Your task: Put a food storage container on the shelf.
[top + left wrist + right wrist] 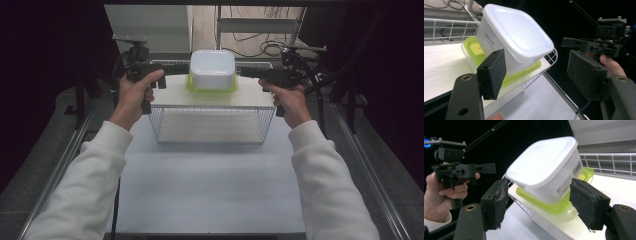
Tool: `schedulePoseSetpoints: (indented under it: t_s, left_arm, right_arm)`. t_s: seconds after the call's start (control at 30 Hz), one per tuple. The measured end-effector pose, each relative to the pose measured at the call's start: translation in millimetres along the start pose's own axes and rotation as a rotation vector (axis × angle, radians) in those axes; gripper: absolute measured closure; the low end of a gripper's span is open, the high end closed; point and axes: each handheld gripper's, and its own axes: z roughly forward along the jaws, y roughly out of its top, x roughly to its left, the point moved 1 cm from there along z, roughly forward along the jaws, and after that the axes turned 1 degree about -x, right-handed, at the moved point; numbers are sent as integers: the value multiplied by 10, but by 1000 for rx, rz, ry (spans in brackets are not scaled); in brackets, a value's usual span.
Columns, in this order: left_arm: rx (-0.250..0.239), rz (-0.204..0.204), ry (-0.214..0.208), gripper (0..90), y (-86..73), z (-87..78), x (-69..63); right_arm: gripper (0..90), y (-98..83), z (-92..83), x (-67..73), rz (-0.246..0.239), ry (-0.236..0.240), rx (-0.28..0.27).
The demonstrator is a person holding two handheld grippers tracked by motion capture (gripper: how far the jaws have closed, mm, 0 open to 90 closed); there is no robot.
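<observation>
A white lidded tub (212, 67) sits slightly askew on a clear container with a green lid (192, 88), both on the white top of a wire rack (212, 125). My left gripper (184, 69) is level at the tub's left side and my right gripper (243, 72) at its right side. In the left gripper view the jaws (536, 62) stand open, with the tub (514, 37) ahead of the left pad and the green lid (534, 68) below. In the right gripper view the jaws (539, 192) are open around the tub (546, 167) without pressing on it.
The rack's top has a low wire rail (451, 27) along its back. A white table surface (210, 185) lies in front of the rack, metal rails run along both table sides, and cables lie on the floor behind.
</observation>
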Motion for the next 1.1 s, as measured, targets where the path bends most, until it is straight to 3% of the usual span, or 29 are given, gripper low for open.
schedulePoseSetpoints:
  t_s: [0.3,0.4,0.53,0.63,0.83,1.1]
  left_arm:
    - [1,25,22,289,-436,-258,-63]
    - [5,56,86,292,-704,-364,-35]
    - [-2,11,74,295,-1084,-490,40]
    - [5,-7,73,295,-1358,-582,64]
    - [68,3,126,296,-1842,-653,139]
    - [133,18,187,288,-2323,-613,313]
  right_arm:
    - [283,-304,-168,126,-61,-8,11]
    - [259,-491,-257,181,-85,-13,9]
    - [242,-826,-409,241,-131,-37,13]
    - [239,-1103,-532,254,-139,-43,31]
    - [234,-1585,-697,149,-129,-57,49]
    - [226,-2066,-748,-81,-92,-84,103]
